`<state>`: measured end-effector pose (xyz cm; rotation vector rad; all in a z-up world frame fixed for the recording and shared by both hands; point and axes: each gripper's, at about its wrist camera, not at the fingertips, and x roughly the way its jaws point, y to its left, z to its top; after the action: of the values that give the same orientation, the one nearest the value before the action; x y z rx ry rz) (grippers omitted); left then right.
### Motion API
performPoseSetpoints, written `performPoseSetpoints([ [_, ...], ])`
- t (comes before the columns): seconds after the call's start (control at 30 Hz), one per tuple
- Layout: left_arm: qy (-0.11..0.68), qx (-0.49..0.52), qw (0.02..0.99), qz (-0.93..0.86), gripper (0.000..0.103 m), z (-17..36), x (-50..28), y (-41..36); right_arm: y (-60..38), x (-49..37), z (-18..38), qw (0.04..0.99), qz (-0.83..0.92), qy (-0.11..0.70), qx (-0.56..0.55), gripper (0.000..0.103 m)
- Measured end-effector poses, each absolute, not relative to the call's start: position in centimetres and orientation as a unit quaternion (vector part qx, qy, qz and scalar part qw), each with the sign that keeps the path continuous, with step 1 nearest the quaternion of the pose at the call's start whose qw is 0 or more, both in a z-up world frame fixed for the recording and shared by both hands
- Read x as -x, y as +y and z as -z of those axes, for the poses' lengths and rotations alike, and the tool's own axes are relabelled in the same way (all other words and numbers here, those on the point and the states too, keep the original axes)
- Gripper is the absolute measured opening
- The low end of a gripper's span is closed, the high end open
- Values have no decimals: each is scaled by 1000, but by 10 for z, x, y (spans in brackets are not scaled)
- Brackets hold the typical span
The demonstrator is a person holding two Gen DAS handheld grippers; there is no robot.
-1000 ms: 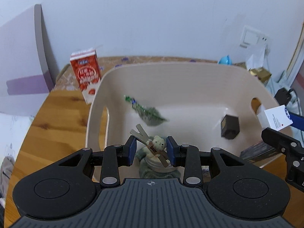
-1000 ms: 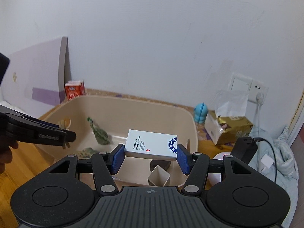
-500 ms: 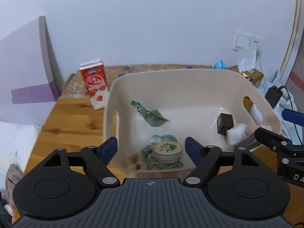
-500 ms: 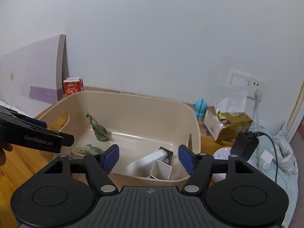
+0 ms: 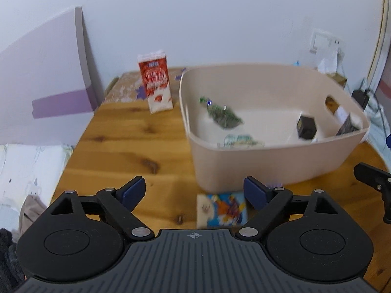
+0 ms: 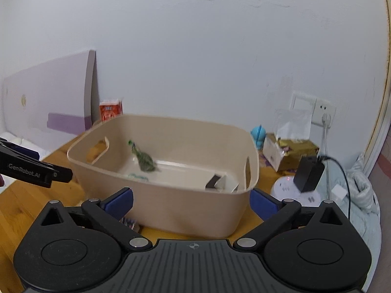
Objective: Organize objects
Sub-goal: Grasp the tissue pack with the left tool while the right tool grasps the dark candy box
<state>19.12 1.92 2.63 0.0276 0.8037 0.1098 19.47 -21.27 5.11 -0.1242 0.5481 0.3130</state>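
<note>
We see the wooden table (image 5: 127, 141) carrying the beige bin (image 6: 185, 202), a green packet (image 6: 144, 160) and black box (image 5: 306, 128) lying inside. Our left gripper (image 5: 195, 191) and right gripper (image 6: 191, 201) have just been opening; both gape empty.

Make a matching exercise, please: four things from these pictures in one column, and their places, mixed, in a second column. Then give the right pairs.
Things:
1. red milk carton
2. green packet
3. colourful card
4. black charger

Places:
A. flat on the wooden table, in front of the beige bin
B. inside the bin, on its floor
C. plugged into a white power strip, right of the bin
D. upright on the table, left of the bin near the wall

Pairs: 1-D, 2-B, 3-A, 4-C
</note>
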Motion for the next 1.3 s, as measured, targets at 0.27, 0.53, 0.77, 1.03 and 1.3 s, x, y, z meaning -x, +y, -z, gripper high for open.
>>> performPoseSetpoints([
  [0.27,435,-23,900,-37,89,23,-203,13,-198,-196,-17,933,-153,317,72,103],
  [0.53,445,-6,895,-16,89,52,-220,16,-180,-205,13,920,-155,350,84,103],
  [0.77,450,-5,893,-30,89,65,-225,31,-163,-212,40,908,-165,375,89,103],
  [1.03,446,-1,895,-14,89,65,-227,55,-135,-223,58,903,-180,382,81,103],
  [1.3,439,-13,898,12,87,67,-233,59,-116,-226,68,910,-175,372,61,103],
])
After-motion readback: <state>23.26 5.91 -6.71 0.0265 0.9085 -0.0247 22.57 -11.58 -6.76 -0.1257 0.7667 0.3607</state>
